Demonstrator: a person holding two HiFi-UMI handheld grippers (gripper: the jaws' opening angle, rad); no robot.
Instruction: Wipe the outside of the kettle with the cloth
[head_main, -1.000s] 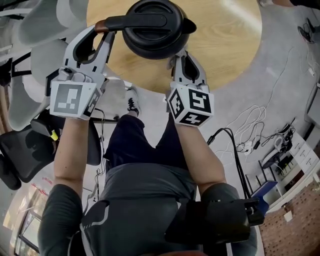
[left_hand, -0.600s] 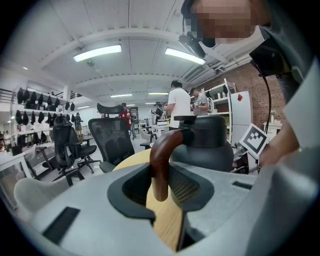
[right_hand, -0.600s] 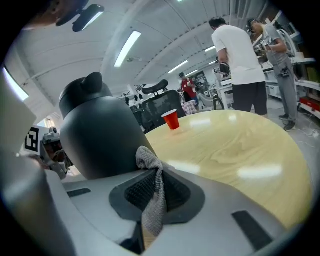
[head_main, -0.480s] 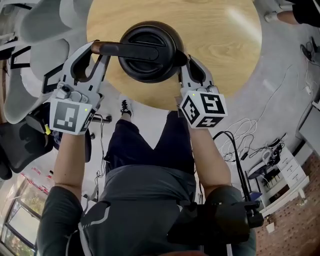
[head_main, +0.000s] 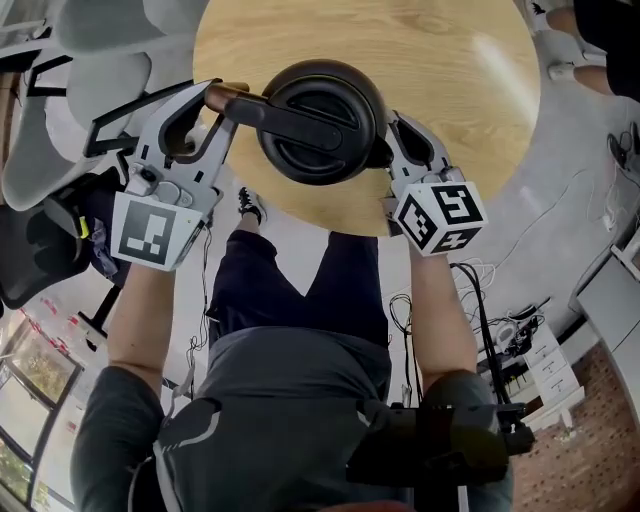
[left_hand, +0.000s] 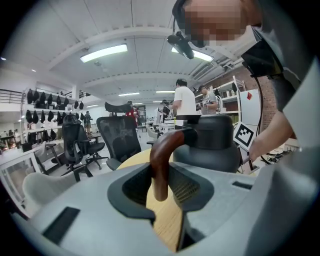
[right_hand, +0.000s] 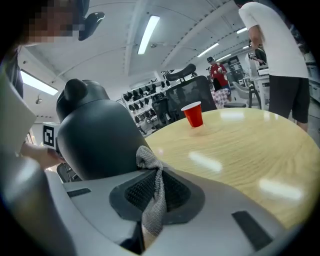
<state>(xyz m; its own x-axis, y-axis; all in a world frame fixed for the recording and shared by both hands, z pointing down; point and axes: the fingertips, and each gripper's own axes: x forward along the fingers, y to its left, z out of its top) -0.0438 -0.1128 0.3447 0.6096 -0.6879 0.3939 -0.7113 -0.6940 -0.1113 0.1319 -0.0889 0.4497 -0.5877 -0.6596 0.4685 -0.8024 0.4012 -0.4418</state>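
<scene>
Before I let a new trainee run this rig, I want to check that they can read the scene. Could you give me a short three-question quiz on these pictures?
1. True or false: the left gripper is shut on the handle of the kettle.
2. Multiple choice: what does the right gripper hold between its jaws? A, a sponge. B, a grey cloth. C, a brush.
3. Short answer: in the right gripper view, what stands on the table beyond the kettle?

Key
1. True.
2. B.
3. A red cup.
</scene>
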